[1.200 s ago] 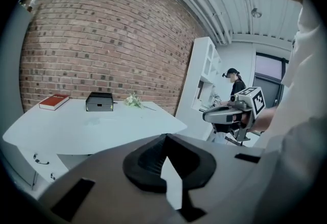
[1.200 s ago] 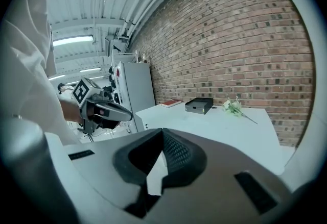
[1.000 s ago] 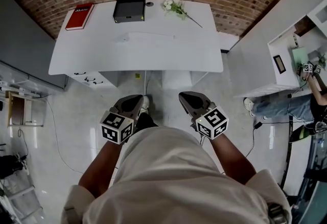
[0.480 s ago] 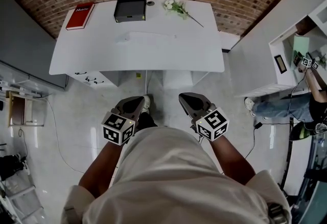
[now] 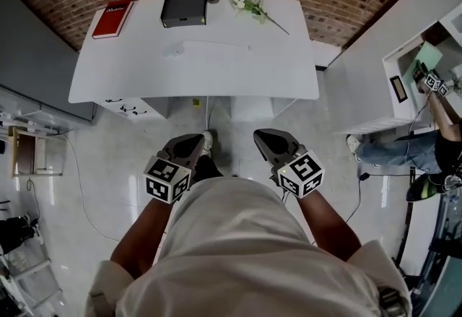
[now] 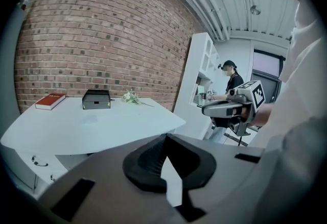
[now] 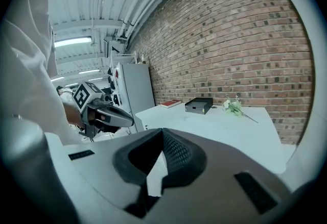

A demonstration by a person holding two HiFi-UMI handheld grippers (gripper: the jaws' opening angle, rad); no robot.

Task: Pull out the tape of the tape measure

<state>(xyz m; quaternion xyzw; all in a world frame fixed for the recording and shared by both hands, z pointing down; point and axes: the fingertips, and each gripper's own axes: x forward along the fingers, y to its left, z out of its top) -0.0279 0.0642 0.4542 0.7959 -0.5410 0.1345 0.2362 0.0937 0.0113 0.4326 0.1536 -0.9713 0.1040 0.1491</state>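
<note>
Your left gripper (image 5: 196,142) and right gripper (image 5: 261,138) are empty, fingers (image 6: 148,163) pressed together. No tape measure is clear on the twelve-o'clock bench (image 5: 216,74), so you may grab wrongly.

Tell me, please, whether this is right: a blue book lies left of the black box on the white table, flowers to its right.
Not quite: the head view shows the book is red, not blue. It does lie left of the black box on the white table, with flowers on the box's right.

One white tabletop (image 5: 216,81) carries one red book (image 5: 110,18), one black box (image 5: 184,5) and one sprig of white flowers (image 5: 249,6). Two tongs: left tongs (image 5: 192,142), right tongs (image 5: 264,138).
</note>
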